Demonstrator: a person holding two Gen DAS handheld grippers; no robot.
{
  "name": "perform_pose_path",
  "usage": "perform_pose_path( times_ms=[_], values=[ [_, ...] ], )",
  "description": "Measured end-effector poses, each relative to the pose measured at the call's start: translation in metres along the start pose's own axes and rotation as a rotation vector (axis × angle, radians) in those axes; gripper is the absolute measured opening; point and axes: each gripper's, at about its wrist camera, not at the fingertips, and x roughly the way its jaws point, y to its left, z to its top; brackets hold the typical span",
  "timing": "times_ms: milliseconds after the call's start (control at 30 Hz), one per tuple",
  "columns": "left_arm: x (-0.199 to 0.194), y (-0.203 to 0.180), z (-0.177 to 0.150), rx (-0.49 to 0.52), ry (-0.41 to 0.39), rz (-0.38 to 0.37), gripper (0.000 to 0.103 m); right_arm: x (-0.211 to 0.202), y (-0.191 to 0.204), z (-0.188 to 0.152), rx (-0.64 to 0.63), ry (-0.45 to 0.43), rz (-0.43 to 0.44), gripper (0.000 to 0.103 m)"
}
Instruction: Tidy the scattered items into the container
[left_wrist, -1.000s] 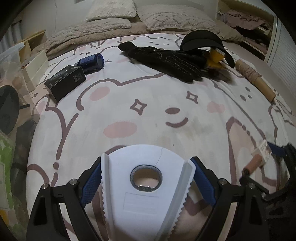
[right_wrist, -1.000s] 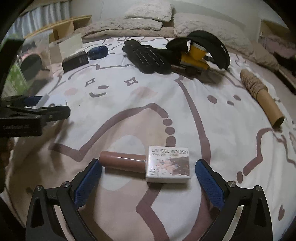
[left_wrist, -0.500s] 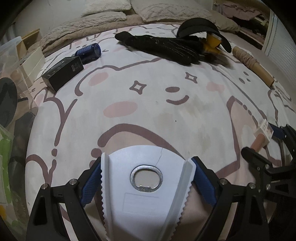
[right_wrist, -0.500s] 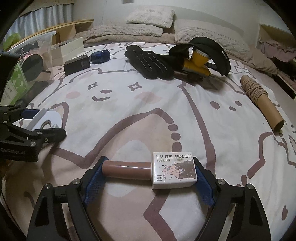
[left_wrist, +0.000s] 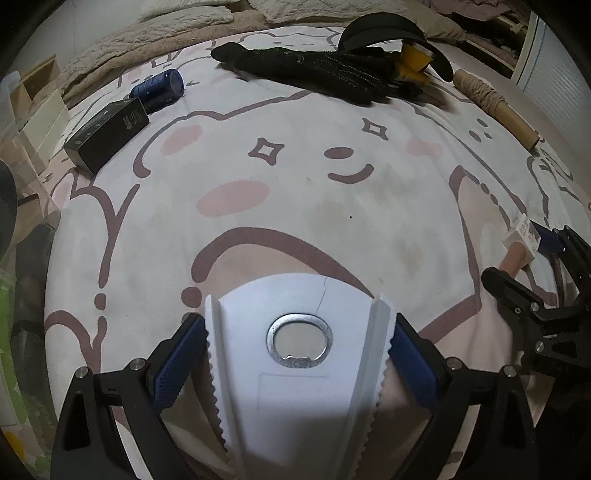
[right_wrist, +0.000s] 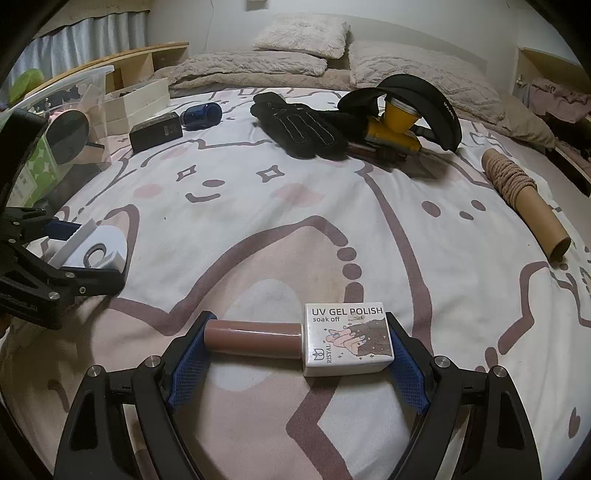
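Observation:
My left gripper (left_wrist: 299, 321) points steeply down at the bed. A white plastic opener (left_wrist: 295, 398) with a metal ring lies between its jaws. The jaws are opening, and the right pad (left_wrist: 410, 358) stands a sliver off the opener's ribbed side. The right wrist view shows the opener (right_wrist: 107, 240) low over the sheet at far left. My right gripper (right_wrist: 297, 321) is shut on a UV gel polish bottle (right_wrist: 347, 339), one pad on its brown cap and one on its white base. A clear plastic bin (right_wrist: 55, 96) stands off the bed's left edge.
Far across the cartoon bedsheet (right_wrist: 295, 221) lie black gloves (right_wrist: 299, 122), a black visor (right_wrist: 424, 99) over a yellow item (right_wrist: 395, 122), a black box (right_wrist: 157, 131) and a blue cylinder (right_wrist: 201, 112). A twine-wound cardboard tube (right_wrist: 517, 184) lies at right. White boxes (right_wrist: 136, 99) sit beside the bin.
The right gripper's jaws closed from around the polish bottle onto its two ends. The left gripper tilted further down with the opener, and its jaws have widened slightly.

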Motion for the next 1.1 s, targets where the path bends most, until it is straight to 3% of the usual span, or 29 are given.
perform_pose_path(
  times_ms=[67, 467, 733, 1100],
  values=[
    [-0.001, -0.001, -0.001, -0.004, -0.004, -0.013, 0.091, 0.001, -0.001, 0.0, 0.005, 0.002, 0.007, 0.087],
    [-0.019, 0.0, -0.009, -0.096, -0.104, 0.019, 0.09, -0.007, -0.001, 0.004, 0.015, -0.004, 0.037, 0.087],
    [-0.053, 0.01, -0.017, -0.173, -0.219, 0.001, 0.09, -0.03, 0.02, 0.008, -0.048, -0.024, 0.042, 0.087],
    [-0.108, 0.031, -0.031, -0.245, -0.352, -0.04, 0.089, -0.076, 0.046, 0.029, -0.058, -0.12, 0.059, 0.087]
  ],
)
